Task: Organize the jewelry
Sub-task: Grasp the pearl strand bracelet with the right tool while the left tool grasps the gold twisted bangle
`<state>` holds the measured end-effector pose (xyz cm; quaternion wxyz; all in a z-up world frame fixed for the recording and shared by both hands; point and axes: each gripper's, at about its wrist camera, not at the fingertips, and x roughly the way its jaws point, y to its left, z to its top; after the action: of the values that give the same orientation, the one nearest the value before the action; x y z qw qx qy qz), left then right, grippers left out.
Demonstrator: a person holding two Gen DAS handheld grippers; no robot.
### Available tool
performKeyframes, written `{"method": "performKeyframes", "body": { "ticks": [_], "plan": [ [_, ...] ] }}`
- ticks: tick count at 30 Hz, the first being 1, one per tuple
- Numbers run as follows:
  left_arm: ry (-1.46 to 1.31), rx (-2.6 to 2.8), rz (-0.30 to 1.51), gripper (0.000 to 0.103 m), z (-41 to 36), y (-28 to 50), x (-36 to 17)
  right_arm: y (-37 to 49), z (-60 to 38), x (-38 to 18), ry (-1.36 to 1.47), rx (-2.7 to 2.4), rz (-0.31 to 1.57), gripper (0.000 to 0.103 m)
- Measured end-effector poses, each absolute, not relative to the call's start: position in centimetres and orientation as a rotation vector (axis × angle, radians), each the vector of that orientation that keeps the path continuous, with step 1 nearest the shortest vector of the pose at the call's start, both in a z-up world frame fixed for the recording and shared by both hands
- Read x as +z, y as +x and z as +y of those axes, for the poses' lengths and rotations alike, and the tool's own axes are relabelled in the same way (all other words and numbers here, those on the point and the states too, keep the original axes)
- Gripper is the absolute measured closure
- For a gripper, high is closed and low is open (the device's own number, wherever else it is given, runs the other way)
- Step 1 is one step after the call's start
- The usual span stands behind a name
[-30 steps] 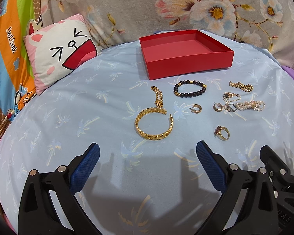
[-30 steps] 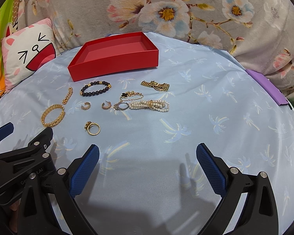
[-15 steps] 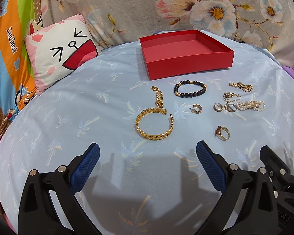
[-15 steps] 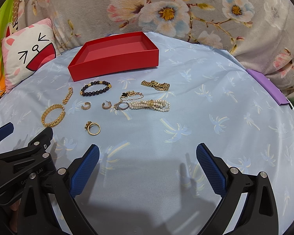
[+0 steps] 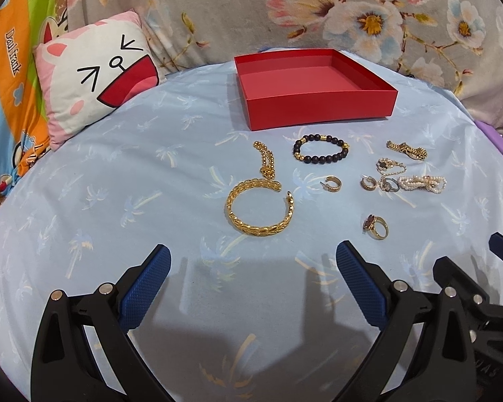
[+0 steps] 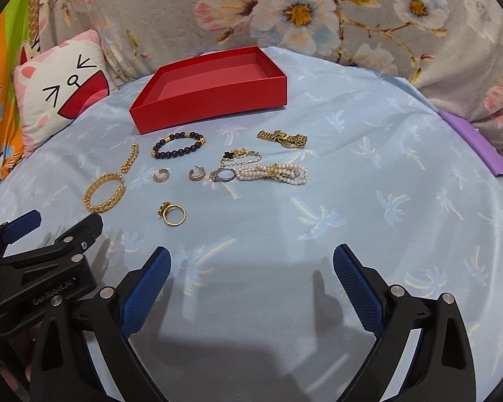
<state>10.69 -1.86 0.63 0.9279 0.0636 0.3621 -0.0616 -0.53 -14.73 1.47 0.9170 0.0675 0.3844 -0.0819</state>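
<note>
Now, left tongs: blue pads apart, holding nothing, near the gold bangle.
Right tongs: spread apart, holding nothing.
Jewelry: loose on the blue bed sheet.
Red box: beyond the jewelry, nothing inside.

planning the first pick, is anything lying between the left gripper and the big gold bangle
Nothing visible does. The left gripper is open, and only bare blue sheet lies between its fingers and the gold bangle. A gold chain touches the bangle's far side, toward the red box, so it is not in the way.
</note>
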Motion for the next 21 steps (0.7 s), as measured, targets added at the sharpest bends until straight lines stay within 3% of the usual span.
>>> {"method": "performKeyframes", "body": {
  "ticks": [11,18,21],
  "plan": [
    [0.131,-0.242,0.822,0.006,-0.2,14.7,-0.1,4.8,-19.2,2.6,0.051,0.078,0.837,0.014],
    [0.155,-0.309,0.841,0.006,0.5,13.0,-1.7,7.8,-19.0,1.6,-0.082,0.2,0.84,0.021],
    [0.17,-0.319,0.839,0.006,0.0,13.5,-1.9,9.2,-19.0,0.8,-0.09,0.229,0.873,0.037]
  ]
}}
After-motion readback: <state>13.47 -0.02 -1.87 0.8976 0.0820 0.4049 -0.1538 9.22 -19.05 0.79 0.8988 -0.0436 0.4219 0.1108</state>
